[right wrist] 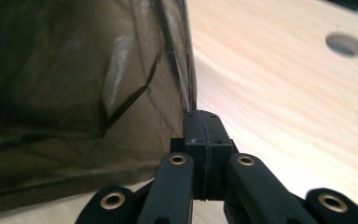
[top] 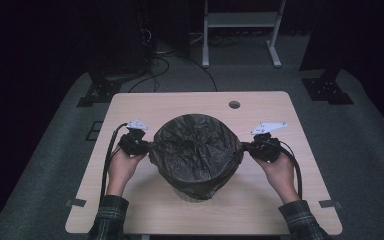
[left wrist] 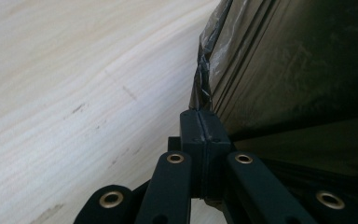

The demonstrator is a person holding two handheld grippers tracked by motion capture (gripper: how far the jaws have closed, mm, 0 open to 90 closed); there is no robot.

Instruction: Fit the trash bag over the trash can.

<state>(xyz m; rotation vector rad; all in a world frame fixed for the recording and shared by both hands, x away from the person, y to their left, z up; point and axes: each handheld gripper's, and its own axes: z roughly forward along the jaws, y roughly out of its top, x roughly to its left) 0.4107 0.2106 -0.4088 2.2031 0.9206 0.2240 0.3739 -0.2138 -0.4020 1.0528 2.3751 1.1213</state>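
A small bin [top: 196, 192] stands mid-table [top: 280, 105], lined with a crinkled, glossy black bag [top: 195, 147] draped over its rim. The left gripper [top: 147, 146] and right gripper [top: 245, 148] each pinch the bag's edge at opposite sides, jaws clamped tight.

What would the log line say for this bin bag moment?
left gripper: shut on bag edge | right gripper: shut on bag edge | black bag: stretched over bin mouth | bin: on table
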